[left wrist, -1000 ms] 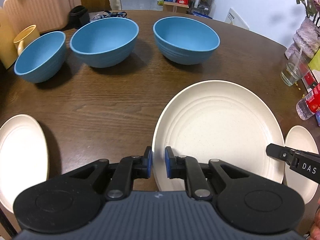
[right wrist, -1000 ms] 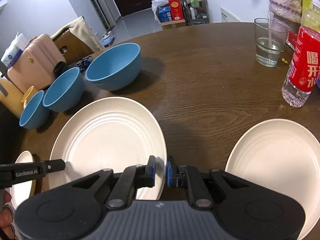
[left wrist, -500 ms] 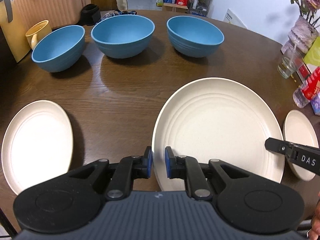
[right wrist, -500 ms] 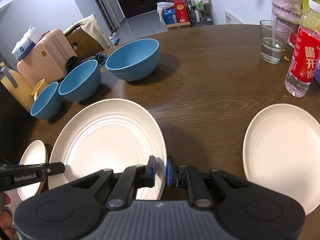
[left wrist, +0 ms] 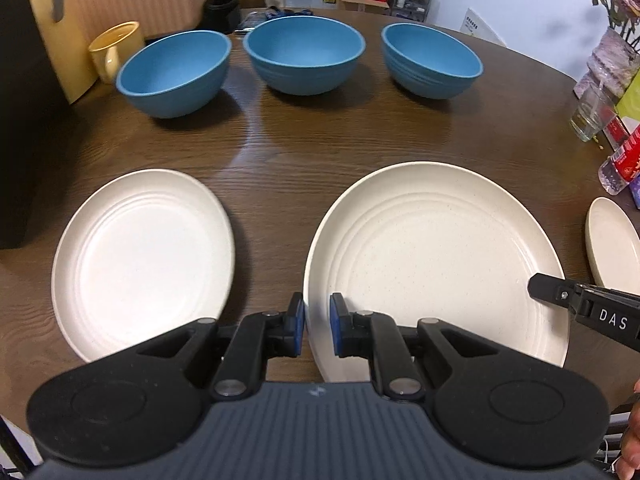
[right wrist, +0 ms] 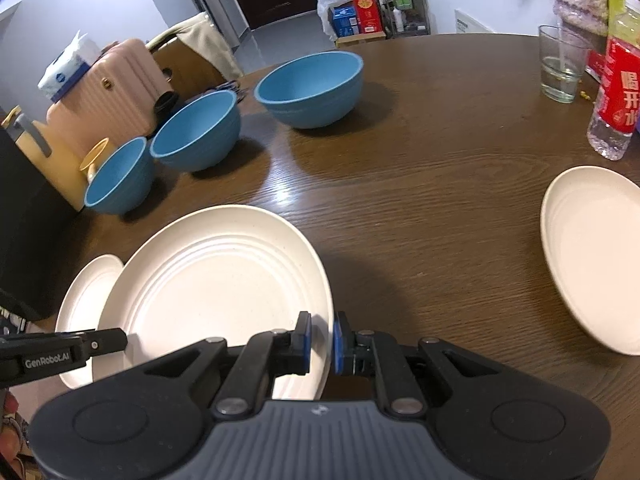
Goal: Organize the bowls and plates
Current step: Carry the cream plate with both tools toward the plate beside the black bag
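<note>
Both grippers hold the large cream plate (left wrist: 436, 256) by opposite rims, lifted above the brown table. My left gripper (left wrist: 317, 330) is shut on its left rim. My right gripper (right wrist: 319, 342) is shut on its right rim; the plate (right wrist: 216, 292) fills that view's lower left. A smaller cream plate (left wrist: 144, 256) lies on the table to the left, partly under the big plate in the right wrist view (right wrist: 86, 300). Another small plate (right wrist: 596, 256) lies to the right. Three blue bowls (left wrist: 174, 72) (left wrist: 304, 54) (left wrist: 432, 60) stand in a row at the back.
A yellow mug (left wrist: 114, 50) stands beside the left bowl. A drinking glass (right wrist: 560, 64) and a red-labelled water bottle (right wrist: 618, 104) stand at the right table edge, with a flower vase (left wrist: 610, 60) behind. A pink suitcase (right wrist: 104, 88) is beyond the table.
Both grippers have carried the large plate up and to the left, toward the left small plate, which now shows fully. The bowls look farther off.
</note>
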`<action>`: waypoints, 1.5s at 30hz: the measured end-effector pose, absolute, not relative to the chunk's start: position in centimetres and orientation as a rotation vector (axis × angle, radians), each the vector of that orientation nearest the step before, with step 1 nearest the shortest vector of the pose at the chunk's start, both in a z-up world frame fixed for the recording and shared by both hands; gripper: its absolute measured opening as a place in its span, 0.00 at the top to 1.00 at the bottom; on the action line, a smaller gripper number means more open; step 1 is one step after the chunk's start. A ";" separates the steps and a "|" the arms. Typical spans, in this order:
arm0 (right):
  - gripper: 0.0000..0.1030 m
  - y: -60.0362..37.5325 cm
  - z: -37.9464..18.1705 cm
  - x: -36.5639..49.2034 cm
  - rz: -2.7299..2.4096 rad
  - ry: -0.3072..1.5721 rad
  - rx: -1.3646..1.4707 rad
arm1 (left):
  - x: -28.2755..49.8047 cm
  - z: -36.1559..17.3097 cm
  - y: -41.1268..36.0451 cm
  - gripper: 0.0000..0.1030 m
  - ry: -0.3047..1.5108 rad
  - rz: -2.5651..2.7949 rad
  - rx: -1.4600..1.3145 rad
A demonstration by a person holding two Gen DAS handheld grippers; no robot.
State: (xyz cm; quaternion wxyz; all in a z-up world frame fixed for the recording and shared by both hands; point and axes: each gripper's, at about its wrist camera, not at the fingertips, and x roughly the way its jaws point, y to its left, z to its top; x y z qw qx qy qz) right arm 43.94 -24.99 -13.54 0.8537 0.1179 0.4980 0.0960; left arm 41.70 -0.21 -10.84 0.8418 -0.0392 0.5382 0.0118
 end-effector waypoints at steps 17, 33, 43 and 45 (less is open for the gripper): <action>0.90 -16.6 -12.5 44.3 0.299 1.057 0.190 | 40.0 -10.1 7.8 0.87 1.116 0.121 -0.142; 0.90 -8.5 -13.0 45.6 0.367 1.066 0.139 | 39.9 -10.7 15.2 0.87 1.115 0.198 -0.162; 0.89 -4.8 -13.7 46.8 0.389 1.068 0.095 | 40.3 -11.6 18.2 0.87 1.116 0.223 -0.167; 0.89 -3.9 -14.0 47.0 0.395 1.070 0.084 | 40.4 -11.8 18.8 0.87 1.115 0.230 -0.164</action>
